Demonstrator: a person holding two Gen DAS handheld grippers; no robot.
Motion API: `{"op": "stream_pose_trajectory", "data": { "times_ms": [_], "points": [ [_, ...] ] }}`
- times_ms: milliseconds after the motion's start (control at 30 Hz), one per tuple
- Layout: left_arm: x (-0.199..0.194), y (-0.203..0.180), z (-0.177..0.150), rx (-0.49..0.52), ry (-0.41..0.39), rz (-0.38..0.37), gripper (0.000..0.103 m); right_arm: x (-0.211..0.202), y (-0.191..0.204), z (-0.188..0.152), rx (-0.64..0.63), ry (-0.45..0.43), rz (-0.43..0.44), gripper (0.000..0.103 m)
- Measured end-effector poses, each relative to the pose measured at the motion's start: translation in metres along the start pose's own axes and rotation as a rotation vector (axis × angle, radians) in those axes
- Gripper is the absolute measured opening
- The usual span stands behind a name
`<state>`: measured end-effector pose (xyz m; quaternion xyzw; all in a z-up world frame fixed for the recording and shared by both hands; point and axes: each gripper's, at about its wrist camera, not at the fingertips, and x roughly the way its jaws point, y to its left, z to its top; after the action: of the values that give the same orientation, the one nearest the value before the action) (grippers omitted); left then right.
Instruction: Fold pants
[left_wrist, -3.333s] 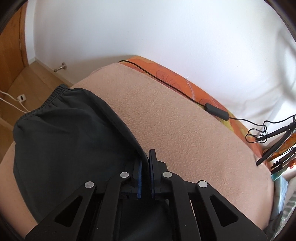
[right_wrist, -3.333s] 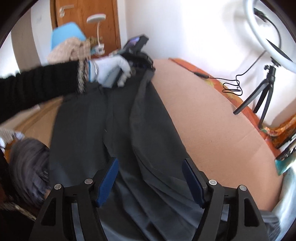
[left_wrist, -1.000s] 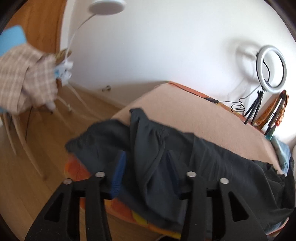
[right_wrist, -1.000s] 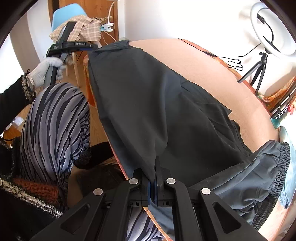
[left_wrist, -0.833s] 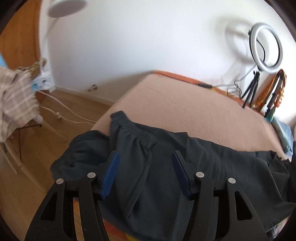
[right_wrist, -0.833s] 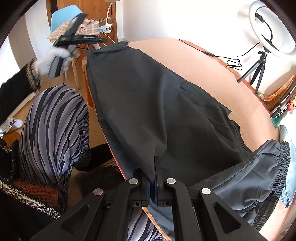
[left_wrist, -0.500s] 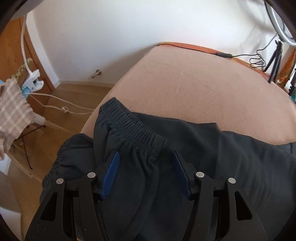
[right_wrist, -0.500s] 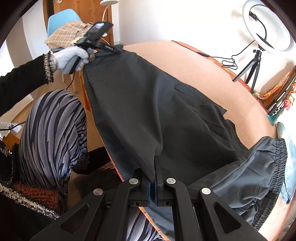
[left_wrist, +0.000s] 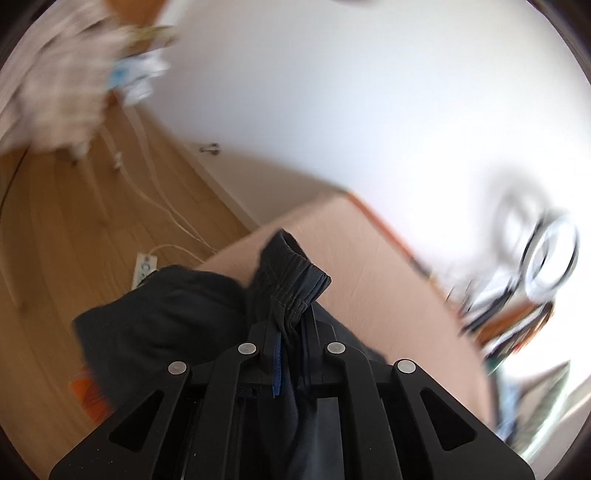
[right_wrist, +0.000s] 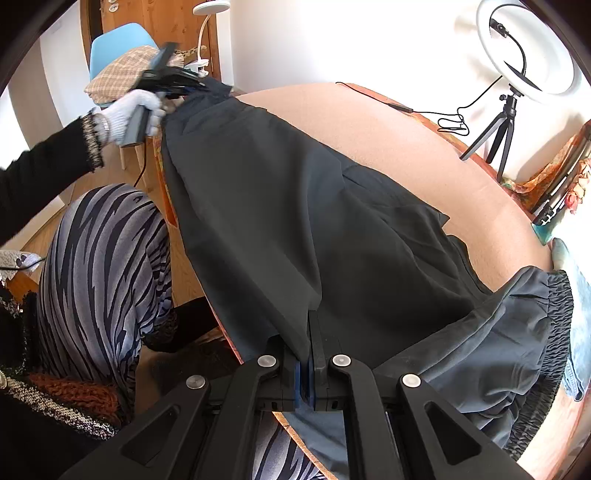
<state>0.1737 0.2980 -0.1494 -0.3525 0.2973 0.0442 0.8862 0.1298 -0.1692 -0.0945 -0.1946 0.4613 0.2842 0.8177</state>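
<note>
Dark grey pants (right_wrist: 303, 206) lie stretched along the near edge of a bed with a beige cover (right_wrist: 388, 125). My left gripper (left_wrist: 290, 328) is shut on the elastic cuff (left_wrist: 291, 273) of a leg end and holds it up; it shows at the far left in the right wrist view (right_wrist: 195, 86), in a white-gloved hand. My right gripper (right_wrist: 309, 341) is shut on the pants' fabric edge near the waist. The elastic waistband (right_wrist: 554, 332) bunches at the right.
A ring light on a tripod (right_wrist: 517, 55) and a black cable (right_wrist: 424, 110) stand at the bed's far side. A blue chair with a plaid cloth (right_wrist: 118, 62) is behind the left gripper. The person's striped legs (right_wrist: 103, 258) are beside the bed. A power strip (left_wrist: 144, 267) lies on the wood floor.
My left gripper came down over the leg cuff, shut on it and lifted it, the view swinging fast. My right gripper stayed shut on the fabric edge, hardly moving.
</note>
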Motion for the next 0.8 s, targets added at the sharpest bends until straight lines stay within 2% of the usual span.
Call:
{"op": "stream_pose_trajectory", "data": {
  "times_ms": [67, 167, 233, 333, 400, 467, 500, 533, 700, 800],
  "points": [
    [-0.013, 0.021, -0.003, -0.065, -0.032, -0.008, 0.006, 0.001, 0.000, 0.002, -0.003, 0.004, -0.002, 0.000],
    [-0.010, 0.045, -0.009, -0.130, 0.008, -0.041, 0.006, 0.002, 0.002, 0.005, -0.007, 0.006, -0.006, 0.000],
    [-0.004, 0.054, -0.012, -0.173, 0.046, 0.002, 0.020, 0.002, 0.002, 0.007, -0.013, 0.006, -0.010, 0.000],
    [0.007, 0.064, -0.014, -0.244, 0.075, 0.026, 0.022, 0.002, 0.004, 0.011, -0.015, 0.008, -0.019, 0.000],
    [0.009, 0.064, -0.013, -0.234, 0.062, 0.020, 0.022, 0.001, 0.005, 0.011, -0.016, 0.009, -0.025, 0.000],
    [0.011, 0.060, -0.010, -0.203, 0.042, 0.023, 0.017, 0.000, 0.006, 0.011, -0.020, 0.014, -0.029, 0.000],
    [0.011, 0.058, -0.008, -0.192, 0.040, 0.019, 0.009, -0.001, 0.007, 0.011, -0.022, 0.014, -0.035, 0.000],
    [0.011, 0.055, -0.005, -0.180, 0.040, 0.002, 0.007, -0.002, 0.007, 0.010, -0.021, 0.013, -0.041, 0.000],
    [-0.010, 0.034, 0.016, -0.093, 0.009, -0.061, 0.006, -0.014, 0.001, 0.013, 0.001, -0.029, -0.077, 0.000],
    [-0.026, 0.040, 0.020, -0.106, -0.030, -0.087, 0.006, -0.023, 0.001, 0.015, 0.000, -0.060, -0.070, 0.000]
  ]
}}
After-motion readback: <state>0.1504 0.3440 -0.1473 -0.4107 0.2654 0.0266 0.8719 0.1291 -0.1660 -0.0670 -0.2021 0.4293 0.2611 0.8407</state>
